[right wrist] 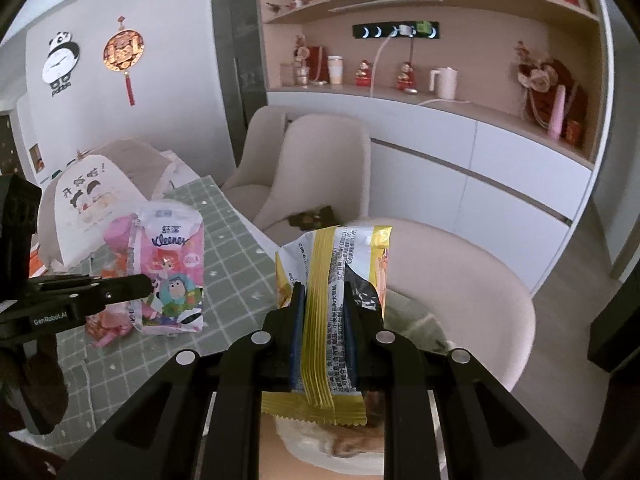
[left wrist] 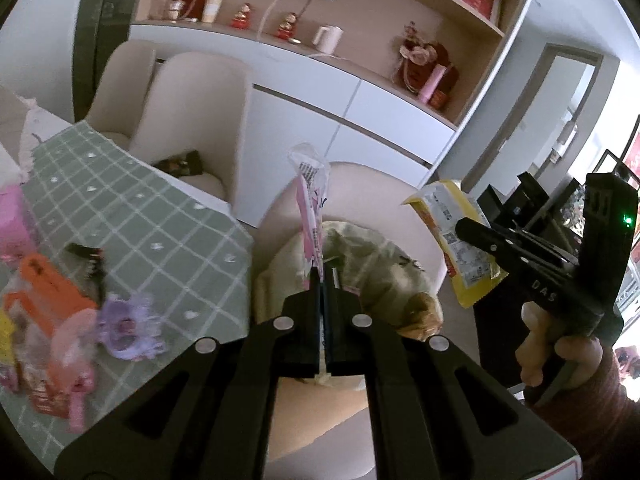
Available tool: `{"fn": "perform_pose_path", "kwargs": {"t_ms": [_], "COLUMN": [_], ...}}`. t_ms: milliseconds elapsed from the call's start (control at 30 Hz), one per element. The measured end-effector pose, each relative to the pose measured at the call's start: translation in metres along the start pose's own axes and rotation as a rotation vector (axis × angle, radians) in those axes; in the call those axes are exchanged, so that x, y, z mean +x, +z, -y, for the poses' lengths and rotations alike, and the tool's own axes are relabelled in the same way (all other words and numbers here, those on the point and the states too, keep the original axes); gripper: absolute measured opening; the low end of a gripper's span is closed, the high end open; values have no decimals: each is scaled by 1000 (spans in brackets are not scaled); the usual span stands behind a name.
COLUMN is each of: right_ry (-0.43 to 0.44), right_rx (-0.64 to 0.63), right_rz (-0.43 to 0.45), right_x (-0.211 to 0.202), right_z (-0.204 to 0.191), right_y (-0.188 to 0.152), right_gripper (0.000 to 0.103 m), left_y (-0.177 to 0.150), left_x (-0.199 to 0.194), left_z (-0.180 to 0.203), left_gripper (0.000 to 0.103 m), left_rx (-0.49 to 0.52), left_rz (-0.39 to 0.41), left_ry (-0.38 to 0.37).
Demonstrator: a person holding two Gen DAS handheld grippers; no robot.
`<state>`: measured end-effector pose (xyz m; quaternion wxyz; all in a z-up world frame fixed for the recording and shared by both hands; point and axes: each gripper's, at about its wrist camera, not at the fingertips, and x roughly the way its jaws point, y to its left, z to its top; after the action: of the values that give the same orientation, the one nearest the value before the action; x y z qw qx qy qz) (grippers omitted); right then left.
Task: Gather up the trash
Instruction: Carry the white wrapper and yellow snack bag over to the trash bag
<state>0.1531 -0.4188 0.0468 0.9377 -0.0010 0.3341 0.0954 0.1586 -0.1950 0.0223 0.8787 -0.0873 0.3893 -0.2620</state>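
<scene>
My left gripper [left wrist: 323,276] is shut on a thin pink and white wrapper [left wrist: 310,200] that stands up from the fingertips, above a beige chair seat. My right gripper [right wrist: 323,292] is shut on a yellow and white snack wrapper [right wrist: 334,300], held over the same chair; the wrapper also shows in the left wrist view [left wrist: 456,240] with the right gripper [left wrist: 472,230]. The left gripper shows at the left of the right wrist view [right wrist: 136,284]. On the green checked tablecloth [left wrist: 160,216] lie more wrappers, orange [left wrist: 48,292] and purple [left wrist: 128,328].
A Kleenex tissue pack [right wrist: 172,268] and a white food cover [right wrist: 96,204] stand on the table. Beige chairs [right wrist: 320,168] sit beside the table, one with a dark wrapper [right wrist: 314,216] on its seat. A white bag with scraps [left wrist: 380,276] lies on the near chair. A white cabinet [right wrist: 480,176] stands behind.
</scene>
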Motion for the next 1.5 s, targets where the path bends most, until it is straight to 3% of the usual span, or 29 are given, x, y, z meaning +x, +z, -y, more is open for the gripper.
{"fn": "perform_pose_path", "kwargs": {"t_ms": [367,733,1033,1167,1500], "right_ry": [-47,-70,-74,-65,-27], "right_rx": [58,97,101,93,74], "right_rz": [-30,-73,-85,-86,-93], "right_x": [16,45,56,58,72], "right_z": [69,102,107,104,86], "right_y": [-23,-31,-33,-33,-28], "right_gripper": [18,18,18,18,18], "left_y": [3,-10,-10,-7,-3], "left_x": [90,150,163,164,137], "left_z": [51,54,57,56,41], "left_gripper": [1,1,1,15,17], "left_rx": [54,23,24,19,12], "left_rz": [-82,-161,-190,-195,-143], "left_ry": [-18,-24,-21,-21,33]}}
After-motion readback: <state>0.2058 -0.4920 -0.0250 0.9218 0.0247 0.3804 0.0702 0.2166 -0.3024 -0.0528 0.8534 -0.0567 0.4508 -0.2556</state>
